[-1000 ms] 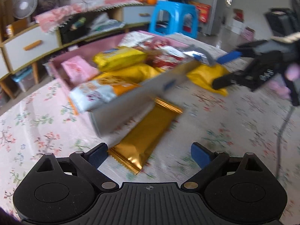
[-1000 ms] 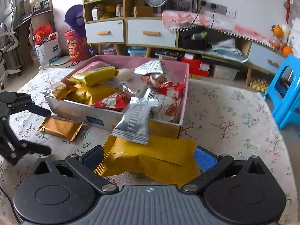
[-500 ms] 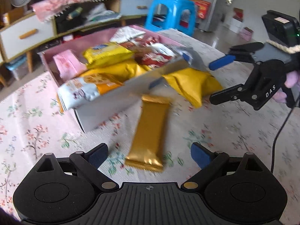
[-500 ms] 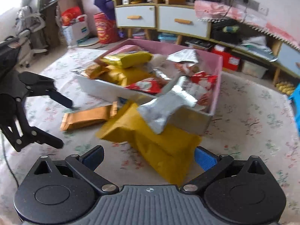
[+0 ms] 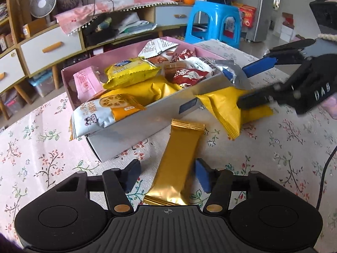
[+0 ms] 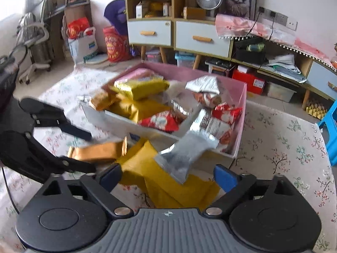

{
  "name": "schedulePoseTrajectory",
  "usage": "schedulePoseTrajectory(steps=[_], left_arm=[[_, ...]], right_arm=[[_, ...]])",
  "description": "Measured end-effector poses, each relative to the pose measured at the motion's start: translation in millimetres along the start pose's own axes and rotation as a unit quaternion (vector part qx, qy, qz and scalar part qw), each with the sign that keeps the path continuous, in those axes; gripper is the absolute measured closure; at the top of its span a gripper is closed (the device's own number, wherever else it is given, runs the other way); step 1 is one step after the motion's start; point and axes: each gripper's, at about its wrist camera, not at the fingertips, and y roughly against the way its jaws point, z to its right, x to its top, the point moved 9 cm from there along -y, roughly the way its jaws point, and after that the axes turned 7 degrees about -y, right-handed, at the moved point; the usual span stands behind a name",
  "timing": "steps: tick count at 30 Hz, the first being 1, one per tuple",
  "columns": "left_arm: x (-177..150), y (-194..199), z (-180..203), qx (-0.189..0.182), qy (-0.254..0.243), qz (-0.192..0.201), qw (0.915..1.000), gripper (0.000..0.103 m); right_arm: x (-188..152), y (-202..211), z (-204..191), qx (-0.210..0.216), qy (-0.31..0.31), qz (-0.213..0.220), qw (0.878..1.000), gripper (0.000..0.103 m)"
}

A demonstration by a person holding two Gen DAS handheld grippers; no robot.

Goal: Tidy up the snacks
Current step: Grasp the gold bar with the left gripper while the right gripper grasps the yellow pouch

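Holding a gripper in each hand, I keep both over the floral tablecloth [image 5: 284, 151] in front of the snack box [image 5: 134, 130]. My left gripper [image 5: 167, 174] is spread wide, its two dark-blue pads on either side of the gold bar packet [image 5: 179, 158], which lies flat on the cloth just in front of the box's grey front wall; the right-hand pad [image 5: 202, 175] sits just beside the packet's edge, while the left-hand pad is clearly apart from it, so nothing is clamped. My right gripper [image 6: 167, 176] is also released, with its fingers parted around the yellow pouch [image 6: 168, 189] and the silver packet [image 6: 185, 154]. The yellow pouch lies on the cloth against the box's front corner; the silver packet rests tilted over the box rim and on top of the pouch. From the left wrist view, one right finger [image 5: 258, 66] points at the silver packet [image 5: 233, 73] and the other lies over the yellow pouch [image 5: 227, 109]; whether either touches cannot be told. The box, pink inside, is filled with mixed snacks: a yellow biscuit pack [image 5: 130, 70], a pink packet [image 5: 86, 82], a blue-and-orange lotus-root snack pack [image 5: 105, 111] overhanging the front wall, and red-and-white packets [image 5: 189, 76]. The right wrist view is motion-blurred.
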Motion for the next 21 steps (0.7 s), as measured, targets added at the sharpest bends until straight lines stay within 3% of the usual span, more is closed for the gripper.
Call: schedulePoseTrajectory(steps=[2,4,8,9,12,15,18,20,21], left_arm=[[0,0,0,0.001,0.0,0.0,1.0,0.048],[0,0,0,0.003,-0.001,0.0,1.0,0.048],[-1,1,1,0.003,-0.002,-0.001,1.0,0.048],[-1,1,1,0.004,-0.002,0.0,1.0,0.048],[-1,1,2,0.01,0.002,0.0,0.9999,0.048],[-1,0,4,0.019,0.009,-0.001,0.9998,0.048],[-1,1,5,0.024,0.012,-0.003,0.9996,0.049],[0,0,4,0.028,0.019,-0.003,0.9994,0.049],[1,0,4,0.03,0.024,-0.003,0.9992,0.05]], right_arm=[[6,2,1,0.009,-0.023,0.009,1.0,0.044],[10,-2,4,0.013,-0.049,0.005,0.999,0.07],[17,-6,0,0.008,-0.067,0.011,0.998,0.091],[19,-5,-2,0.008,-0.066,0.015,0.998,0.103],[29,-4,-2,-0.009,-0.07,0.037,0.997,0.103],[34,-9,12,-0.089,-0.061,0.06,0.992,0.097],[31,-9,19,-0.083,-0.079,0.054,0.992,0.097],[30,-5,17,-0.067,-0.075,0.051,0.994,0.087],[29,-3,15,-0.06,-0.071,0.05,0.994,0.07]])
